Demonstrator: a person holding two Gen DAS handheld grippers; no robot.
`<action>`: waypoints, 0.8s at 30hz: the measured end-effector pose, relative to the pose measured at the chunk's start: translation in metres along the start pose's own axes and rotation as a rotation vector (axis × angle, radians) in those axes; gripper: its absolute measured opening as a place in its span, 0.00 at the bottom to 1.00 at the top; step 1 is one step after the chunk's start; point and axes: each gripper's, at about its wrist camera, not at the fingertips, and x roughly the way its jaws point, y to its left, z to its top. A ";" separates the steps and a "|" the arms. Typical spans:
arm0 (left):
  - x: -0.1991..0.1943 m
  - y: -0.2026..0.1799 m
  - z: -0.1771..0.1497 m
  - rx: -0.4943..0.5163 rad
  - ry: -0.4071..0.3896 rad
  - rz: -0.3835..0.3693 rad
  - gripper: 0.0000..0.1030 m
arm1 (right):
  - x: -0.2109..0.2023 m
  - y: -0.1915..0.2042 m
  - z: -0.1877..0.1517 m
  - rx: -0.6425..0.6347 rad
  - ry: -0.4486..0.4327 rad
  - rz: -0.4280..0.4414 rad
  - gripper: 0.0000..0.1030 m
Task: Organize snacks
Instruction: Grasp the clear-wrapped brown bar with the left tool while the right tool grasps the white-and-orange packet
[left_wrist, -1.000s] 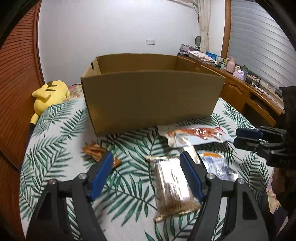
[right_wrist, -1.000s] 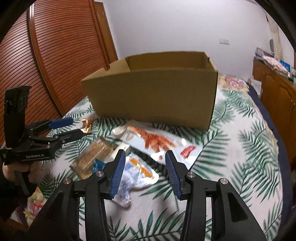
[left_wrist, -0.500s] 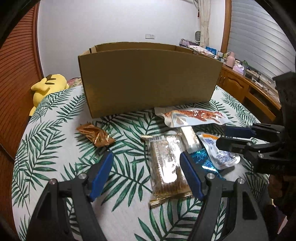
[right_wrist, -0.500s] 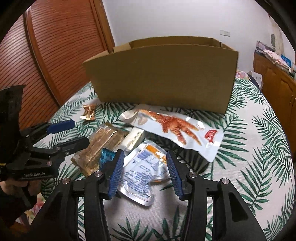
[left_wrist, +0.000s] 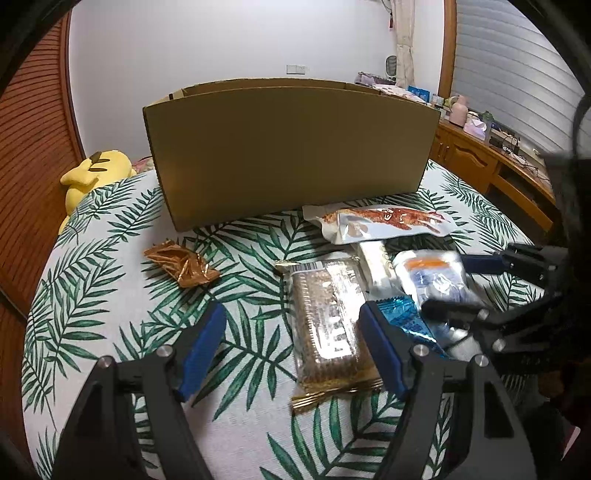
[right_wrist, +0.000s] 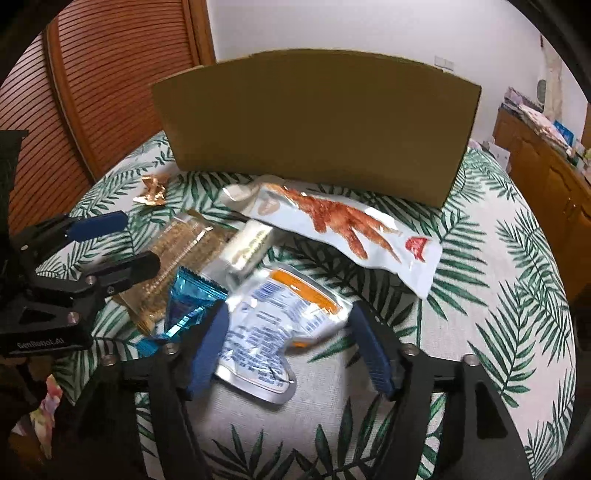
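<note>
A tall cardboard box stands at the back of the leaf-print bed cover. In front of it lie a white pouch with an orange-red picture, a cream bar, a clear biscuit pack, a blue foil packet and a gold-brown wrapper. My right gripper straddles a silver pouch, its jaws opening and not pressing on it. My left gripper hangs open just above the biscuit pack.
A yellow plush toy lies at the bed's far left edge. Slatted wooden doors stand on the left. A wooden cabinet with clutter on top runs along the right. Bare bed cover spreads right of the snacks.
Both grippers have come down closer to the snacks. The right gripper's jaws have widened around the silver pouch. The left gripper's jaws stand the same.
</note>
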 end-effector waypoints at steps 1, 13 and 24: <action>0.001 0.000 0.000 -0.002 0.002 -0.003 0.73 | 0.000 0.002 -0.001 -0.012 -0.003 -0.004 0.73; 0.010 0.004 0.005 -0.060 0.037 -0.028 0.78 | -0.001 0.006 -0.007 -0.030 -0.048 -0.028 0.64; 0.029 -0.018 0.003 0.029 0.129 0.028 0.79 | -0.005 0.000 -0.008 -0.007 -0.073 -0.011 0.47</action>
